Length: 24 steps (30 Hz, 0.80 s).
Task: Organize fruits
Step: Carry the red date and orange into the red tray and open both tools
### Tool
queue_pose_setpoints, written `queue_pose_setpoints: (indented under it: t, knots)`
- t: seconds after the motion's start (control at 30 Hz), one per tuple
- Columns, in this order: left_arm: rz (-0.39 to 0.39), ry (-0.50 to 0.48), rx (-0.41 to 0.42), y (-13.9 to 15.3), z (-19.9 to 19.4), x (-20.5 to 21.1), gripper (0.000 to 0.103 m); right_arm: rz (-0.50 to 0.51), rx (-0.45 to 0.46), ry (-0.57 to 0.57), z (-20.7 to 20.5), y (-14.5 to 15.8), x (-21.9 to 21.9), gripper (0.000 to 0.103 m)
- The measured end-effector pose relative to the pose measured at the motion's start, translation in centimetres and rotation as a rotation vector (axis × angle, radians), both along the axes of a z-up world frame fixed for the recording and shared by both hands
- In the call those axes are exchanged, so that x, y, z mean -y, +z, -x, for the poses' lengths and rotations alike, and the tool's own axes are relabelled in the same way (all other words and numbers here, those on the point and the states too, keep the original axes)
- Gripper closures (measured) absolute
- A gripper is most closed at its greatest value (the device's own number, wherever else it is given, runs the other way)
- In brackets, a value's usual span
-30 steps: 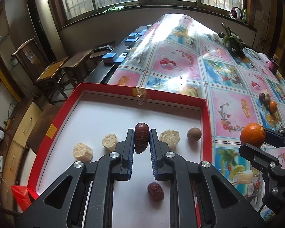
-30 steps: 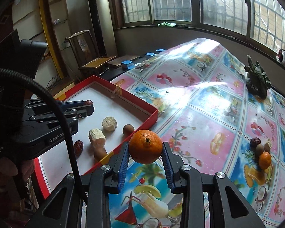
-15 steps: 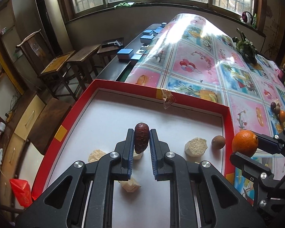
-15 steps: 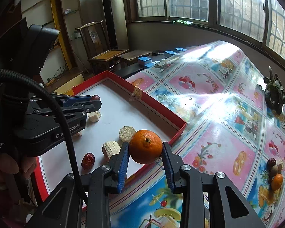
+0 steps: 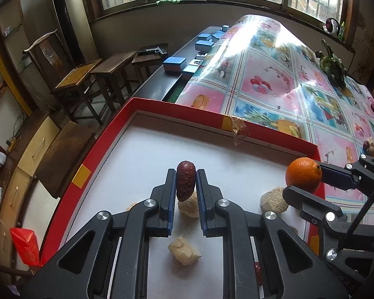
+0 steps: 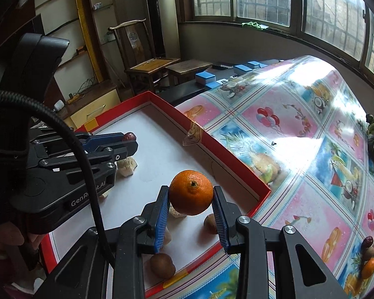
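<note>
My left gripper (image 5: pixel 185 183) is shut on a dark red date (image 5: pixel 185 184) and holds it above the white floor of the red-rimmed tray (image 5: pixel 269 139). It also shows in the right wrist view (image 6: pixel 131 139). My right gripper (image 6: pixel 190 196) is shut on an orange (image 6: pixel 191 192) and holds it over the tray's right part (image 6: pixel 227 154). In the left wrist view the orange (image 5: pixel 303 174) hangs by the tray's right rim. Pale fruit chunks (image 5: pixel 184 250) and brown round fruits (image 6: pixel 162 265) lie in the tray.
A small pile of fruits (image 6: pixel 367 256) lies on the patterned tablecloth (image 6: pixel 299 134) at the far right. A dark ornament (image 5: pixel 332 64) stands at the table's back. Blue boxes (image 5: pixel 174 64), stools and a wooden chair (image 5: pixel 69 74) stand beyond the tray's left.
Both grippers have moved further over the tray with their fruits held. The orange now hangs above the tray floor instead of outside the rim.
</note>
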State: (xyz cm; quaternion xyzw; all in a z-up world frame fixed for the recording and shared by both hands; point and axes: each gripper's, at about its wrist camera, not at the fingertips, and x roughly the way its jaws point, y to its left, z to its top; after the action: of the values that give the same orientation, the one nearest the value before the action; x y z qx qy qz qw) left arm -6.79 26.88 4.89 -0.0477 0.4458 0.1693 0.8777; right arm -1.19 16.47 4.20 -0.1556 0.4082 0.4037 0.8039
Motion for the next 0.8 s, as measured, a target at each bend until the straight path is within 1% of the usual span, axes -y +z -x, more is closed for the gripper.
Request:
queue_pose_setpoints:
  t: [0.17, 0.33, 0.4, 0.5, 0.57, 0.63, 0.7, 0.77, 0.8]
  knots:
    - [0.019, 0.007, -0.006, -0.3, -0.2, -0.5, 0.088, -0.002, -0.014, 0.034, -0.8, -0.5, -1.7, 0.07]
    - [0.028, 0.021, -0.012, -0.5, -0.3, -1.2, 0.088, 0.037, -0.018, 0.062, -1.6, -1.7, -3.4, 0.07]
    - [0.028, 0.025, -0.02, -0.6, -0.4, -1.4, 0.088, 0.044, -0.035, 0.077, -1.9, -2.3, -3.8, 0.07]
    - [0.05, 0.042, -0.026, -0.8, -0.4, -1.8, 0.088, 0.066, -0.046, 0.102, -1.9, -3.3, -4.4, 0.07]
    - [0.056, 0.046, -0.026, -0.9, -0.4, -1.8, 0.088, 0.079, -0.025, 0.104, -1.7, -3.5, -4.5, 0.07]
    - [0.057, 0.046, -0.028, -0.9, -0.4, -1.7, 0.087, 0.069, -0.04, 0.105, -1.8, -3.4, -4.3, 0.067]
    - [0.048, 0.05, -0.031, -0.8, -0.4, -1.5, 0.082, 0.054, -0.034, 0.098, -1.7, -3.0, -3.9, 0.063]
    - [0.052, 0.049, -0.017, -0.5, -0.2, -1.4, 0.058, 0.044, -0.024, 0.086, -1.3, -2.4, -3.3, 0.063]
    - [0.056, 0.051, -0.006, -0.3, 0.0, -1.4, 0.052, 0.04, -0.017, 0.08, -1.2, -2.1, -3.0, 0.063]
